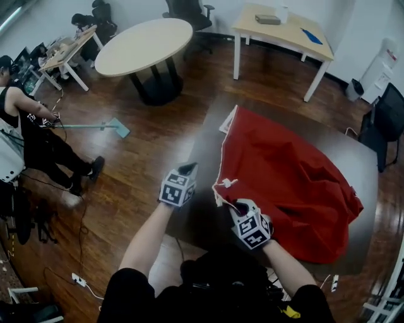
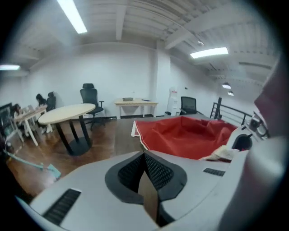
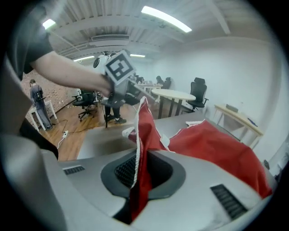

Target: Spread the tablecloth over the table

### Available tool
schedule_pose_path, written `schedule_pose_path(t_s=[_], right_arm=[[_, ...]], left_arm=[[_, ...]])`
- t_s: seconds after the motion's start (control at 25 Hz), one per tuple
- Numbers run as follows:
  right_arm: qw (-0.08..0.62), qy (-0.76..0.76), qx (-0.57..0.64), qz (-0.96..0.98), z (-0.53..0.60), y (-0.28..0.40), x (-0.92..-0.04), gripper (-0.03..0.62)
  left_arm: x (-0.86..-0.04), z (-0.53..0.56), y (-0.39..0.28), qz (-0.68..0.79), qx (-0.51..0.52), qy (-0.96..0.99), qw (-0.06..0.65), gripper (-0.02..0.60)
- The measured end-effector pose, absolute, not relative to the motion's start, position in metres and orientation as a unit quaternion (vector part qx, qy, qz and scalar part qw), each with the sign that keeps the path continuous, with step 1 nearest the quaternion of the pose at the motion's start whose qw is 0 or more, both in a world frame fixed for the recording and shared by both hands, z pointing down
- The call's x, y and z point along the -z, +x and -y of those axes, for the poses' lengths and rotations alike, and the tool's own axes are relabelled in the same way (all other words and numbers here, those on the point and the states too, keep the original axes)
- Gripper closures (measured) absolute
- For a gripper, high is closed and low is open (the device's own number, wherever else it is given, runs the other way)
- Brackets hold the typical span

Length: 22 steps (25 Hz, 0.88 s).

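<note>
Two tools, one grip: the left hand-held gripper (image 1: 187,169) is clenched on nothing, at nine o'clock of the right hand-held gripper (image 1: 238,205), which pinches the red tablecloth (image 1: 284,176) by its near edge. The tablecloth lies bunched toward the counter's (image 1: 205,145) three o'clock side, so a one-handed pull could skew it or slide it off.

A round pale table (image 1: 144,45) on a black pedestal base (image 1: 154,88) stands on the wooden floor (image 1: 126,183), with a black office chair (image 1: 189,11) behind it. To its right, a rectangular light-wood table (image 1: 284,31) with white legs carries a grey box (image 1: 267,19) and a blue sheet (image 1: 311,36). At the left, a person in black (image 1: 31,135) holds a long-handled mop with a pale blue head (image 1: 118,127). A white power strip (image 1: 78,279) lies on the floor, and another black chair (image 1: 388,117) stands at the right edge.
</note>
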State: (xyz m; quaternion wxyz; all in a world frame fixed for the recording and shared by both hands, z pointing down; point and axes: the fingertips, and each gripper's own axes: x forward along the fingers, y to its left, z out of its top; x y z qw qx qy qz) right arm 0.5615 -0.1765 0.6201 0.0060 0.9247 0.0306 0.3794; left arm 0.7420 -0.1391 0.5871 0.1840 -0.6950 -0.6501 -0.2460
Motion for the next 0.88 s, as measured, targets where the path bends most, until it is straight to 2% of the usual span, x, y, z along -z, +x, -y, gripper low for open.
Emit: schedule_pose_path(t_s=[0.24,0.28,0.32,0.36,0.4,0.64,0.88], right_arm=[[0.014,0.942,-0.328,-0.067,0.212,0.614,-0.592,0.563],[0.018,0.94,-0.336,-0.047,0.227,0.619,-0.599,0.538],[0.02,0.935,-0.353,-0.014,0.246,0.621,-0.609,0.483],[0.02,0.928,-0.37,0.024,0.265,0.622,-0.619,0.375],[0.022,0.922,-0.383,0.056,0.284,0.622,-0.626,0.347],[0.039,0.927,-0.354,0.118,0.343,0.635,-0.628,0.347],[0.027,0.932,-0.348,0.1,0.33,0.63,-0.633,0.347]], left_arm=[[-0.59,0.275,0.729,0.613,0.263,-0.74,0.083,0.577],[-0.59,0.295,0.725,0.603,0.267,-0.748,0.067,0.577],[-0.59,0.312,0.719,0.594,0.275,-0.754,0.054,0.577],[-0.592,0.327,0.712,0.585,0.286,-0.758,0.045,0.577],[-0.594,0.34,0.704,0.575,0.296,-0.761,0.043,0.577],[-0.612,0.371,0.687,0.553,0.305,-0.772,0.065,0.577],[-0.615,0.38,0.68,0.54,0.3,-0.783,0.073,0.577]])
